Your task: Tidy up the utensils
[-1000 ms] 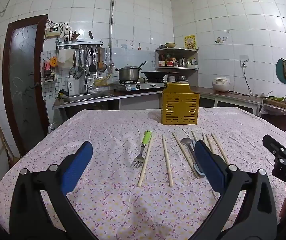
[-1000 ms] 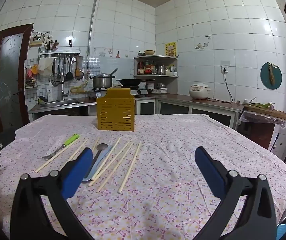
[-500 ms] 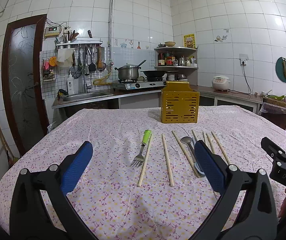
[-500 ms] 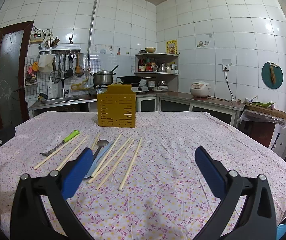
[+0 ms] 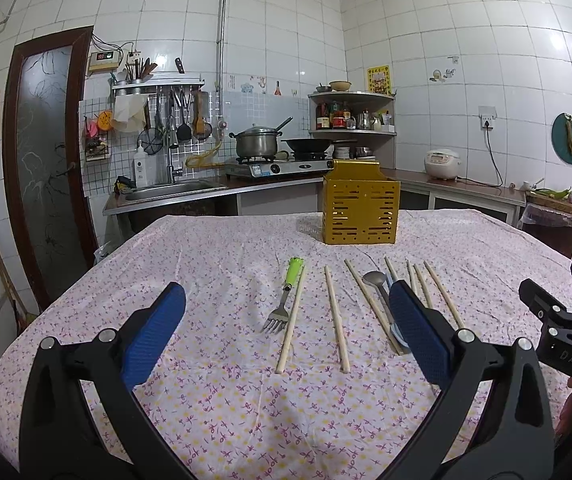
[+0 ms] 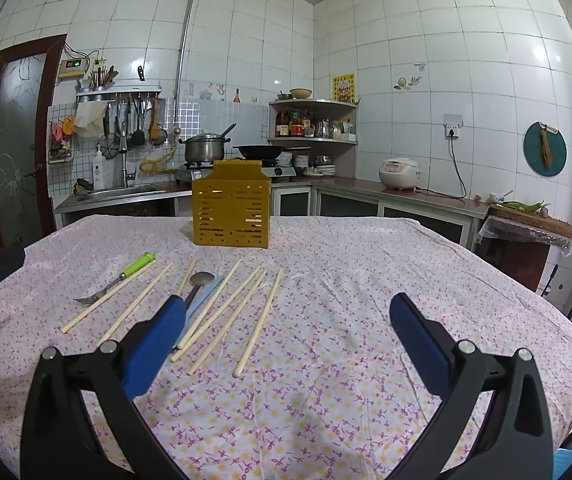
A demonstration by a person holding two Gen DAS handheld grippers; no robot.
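Note:
A yellow slotted utensil holder (image 5: 360, 213) stands upright at the far middle of the table; it also shows in the right wrist view (image 6: 231, 216). In front of it lie a green-handled fork (image 5: 286, 296), several wooden chopsticks (image 5: 336, 318), a metal spoon (image 5: 378, 284) and a blue-handled utensil (image 6: 201, 300). My left gripper (image 5: 286, 338) is open and empty, above the cloth short of the fork. My right gripper (image 6: 286, 340) is open and empty, to the right of the chopsticks (image 6: 259, 318).
The table (image 6: 366, 272) wears a floral cloth. Behind it run a counter with a sink (image 5: 173, 190), a stove with a pot (image 5: 255, 146), and a rice cooker (image 5: 442, 164). A dark door (image 5: 43, 160) is at the left.
Both grippers have risen slightly and tilted up; the utensils sit a little lower in view. Nothing on the table has moved.

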